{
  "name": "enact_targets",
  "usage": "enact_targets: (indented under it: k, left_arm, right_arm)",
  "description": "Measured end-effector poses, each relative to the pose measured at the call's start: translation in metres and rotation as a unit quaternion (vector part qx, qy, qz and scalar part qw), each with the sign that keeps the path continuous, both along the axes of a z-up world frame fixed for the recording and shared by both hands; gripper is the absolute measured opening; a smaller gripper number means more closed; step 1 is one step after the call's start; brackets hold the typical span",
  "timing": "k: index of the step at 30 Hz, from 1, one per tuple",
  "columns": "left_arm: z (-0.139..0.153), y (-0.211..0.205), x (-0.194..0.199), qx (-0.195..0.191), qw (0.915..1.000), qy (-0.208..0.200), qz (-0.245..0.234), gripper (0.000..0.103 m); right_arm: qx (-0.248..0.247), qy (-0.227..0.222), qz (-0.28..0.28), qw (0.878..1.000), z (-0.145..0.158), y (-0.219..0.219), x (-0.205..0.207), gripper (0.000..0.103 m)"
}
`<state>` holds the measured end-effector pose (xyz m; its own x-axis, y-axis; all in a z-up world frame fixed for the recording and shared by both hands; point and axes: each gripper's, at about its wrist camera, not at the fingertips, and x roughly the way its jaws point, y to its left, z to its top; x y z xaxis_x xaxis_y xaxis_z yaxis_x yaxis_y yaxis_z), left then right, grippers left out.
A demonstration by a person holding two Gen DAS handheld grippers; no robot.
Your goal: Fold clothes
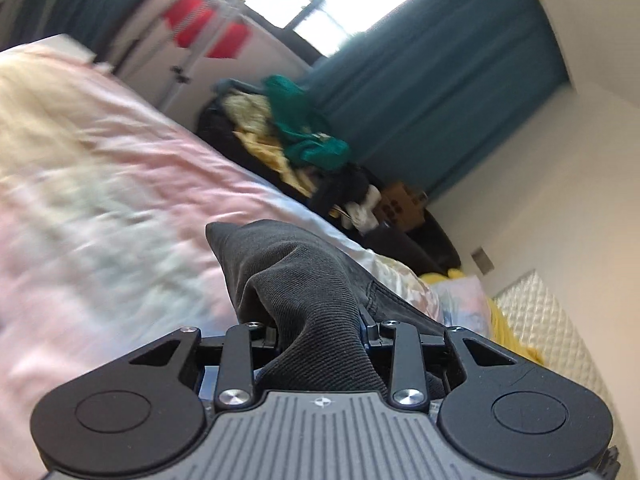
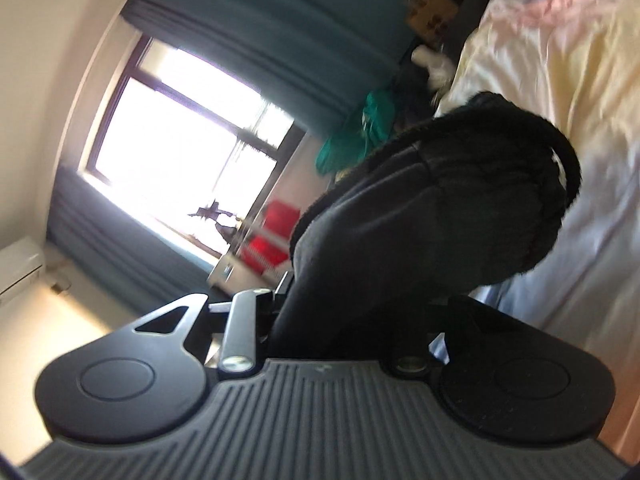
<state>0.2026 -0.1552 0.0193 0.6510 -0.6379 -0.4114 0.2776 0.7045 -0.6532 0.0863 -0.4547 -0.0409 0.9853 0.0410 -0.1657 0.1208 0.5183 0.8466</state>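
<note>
A dark grey, ribbed garment (image 1: pixel 296 280) bunches up out of my left gripper (image 1: pixel 320 322), whose jaws are shut on a fold of it; the cloth hides the fingertips. It hangs lifted over the pink bed cover (image 1: pixel 120 184). In the right wrist view the same black garment (image 2: pixel 448 208), with a fleecy edge, is gathered in a thick bundle in my right gripper (image 2: pixel 352 296), which is shut on it. Its right finger is covered by the cloth. The view is rolled sideways, with the bed (image 2: pixel 560 120) on the right.
Beyond the bed a dark seat holds a pile of clothes, green (image 1: pixel 304 128) and yellow (image 1: pixel 276 152) among them, with a cardboard box (image 1: pixel 404 204) beside it. Teal curtains (image 1: pixel 440 80) flank a bright window (image 2: pixel 180 140). Red items (image 1: pixel 192 20) hang on a rack.
</note>
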Motion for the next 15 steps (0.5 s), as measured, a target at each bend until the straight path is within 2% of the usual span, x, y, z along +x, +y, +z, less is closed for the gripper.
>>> enact_targets:
  k: [5,8,11,12,14,15]
  left_arm:
    - [-0.012,-0.086,0.068,0.015,0.9985,-0.021,-0.049,0.034]
    - [-0.047,-0.123,0.1,0.023,0.9969,-0.023,-0.071,0.035]
    - [-0.095,-0.145,0.122,0.069,0.9943,0.01,-0.081,0.038]
    - [-0.111,-0.151,0.128,0.087,0.9925,0.024,-0.083,0.043]
    - [-0.138,-0.148,0.135,0.101,0.9893,0.048,-0.094,0.048]
    - [-0.143,-0.143,0.134,0.097,0.9894,0.044,-0.099,0.049]
  right_arm:
    - [-0.024,-0.028,-0.044,0.998,-0.027,-0.06,0.035,0.035]
    - [-0.017,-0.031,-0.074,0.997,-0.055,-0.085,0.045,0.035]
    - [0.013,0.013,-0.087,0.996,-0.105,-0.096,0.052,0.035]
    - [0.022,0.032,-0.087,0.995,-0.121,-0.097,0.053,0.035]
    - [0.043,0.059,-0.085,0.994,-0.15,-0.092,0.05,0.035]
    - [0.048,0.068,-0.083,0.993,-0.162,-0.09,0.048,0.036]
